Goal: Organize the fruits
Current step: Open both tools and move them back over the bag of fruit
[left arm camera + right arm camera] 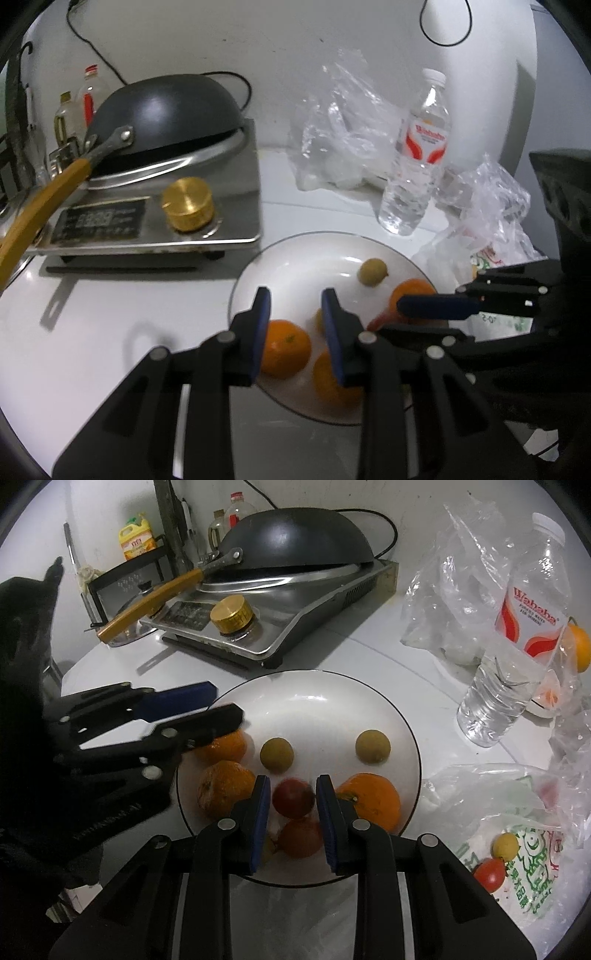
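**Gathering fruit on the plate**

Hovering over the white plate point(369, 686), the right gripper point(291, 801) brackets a red fruit point(293, 797) with its tongs apart, not yet touching it. The left gripper point(295, 325) hangs open above an orange point(286, 347). Oranges and small green fruits already sit on the plate; a tomato point(489, 875) waits in the bag point(461, 794) alongside. Judging by this, sorting is midway; next comes either closing on the red fruit or reaching for the bag.
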Action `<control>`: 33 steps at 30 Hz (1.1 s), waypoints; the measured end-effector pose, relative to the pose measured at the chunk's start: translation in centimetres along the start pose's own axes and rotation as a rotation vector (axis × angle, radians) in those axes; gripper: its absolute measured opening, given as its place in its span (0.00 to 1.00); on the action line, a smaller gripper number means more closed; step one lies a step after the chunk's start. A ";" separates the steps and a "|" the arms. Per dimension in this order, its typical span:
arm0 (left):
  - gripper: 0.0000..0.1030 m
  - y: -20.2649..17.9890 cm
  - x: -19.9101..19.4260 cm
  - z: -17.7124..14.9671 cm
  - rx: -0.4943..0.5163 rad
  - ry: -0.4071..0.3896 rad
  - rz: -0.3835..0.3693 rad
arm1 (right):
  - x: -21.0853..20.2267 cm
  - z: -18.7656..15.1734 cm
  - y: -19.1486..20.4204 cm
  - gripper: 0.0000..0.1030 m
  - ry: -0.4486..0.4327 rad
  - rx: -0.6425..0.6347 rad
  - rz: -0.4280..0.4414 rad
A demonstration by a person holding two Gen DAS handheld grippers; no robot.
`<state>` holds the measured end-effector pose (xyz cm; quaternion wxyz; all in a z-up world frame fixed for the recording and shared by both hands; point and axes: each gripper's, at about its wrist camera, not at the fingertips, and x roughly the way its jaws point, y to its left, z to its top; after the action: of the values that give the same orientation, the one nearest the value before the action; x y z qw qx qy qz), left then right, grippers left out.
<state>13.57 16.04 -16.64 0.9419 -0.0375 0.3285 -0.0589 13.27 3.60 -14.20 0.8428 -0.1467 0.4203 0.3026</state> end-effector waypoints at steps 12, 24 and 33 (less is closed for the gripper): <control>0.32 0.6 -1.6 -0.6 -0.013 -0.020 0.016 | -1.0 0.1 0.3 0.27 -0.017 0.007 -0.021; 0.33 -1.3 -4.0 -0.6 0.016 -0.047 0.009 | -4.2 -0.9 0.2 0.27 -0.059 0.013 -0.044; 0.33 -2.9 -5.4 -0.7 0.041 -0.062 0.005 | -6.5 -1.9 0.0 0.27 -0.093 0.021 -0.055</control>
<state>8.68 13.89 -13.49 0.9524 -0.0192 0.2978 -0.0623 9.08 0.18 -10.18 0.8709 -0.1349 0.3796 0.2813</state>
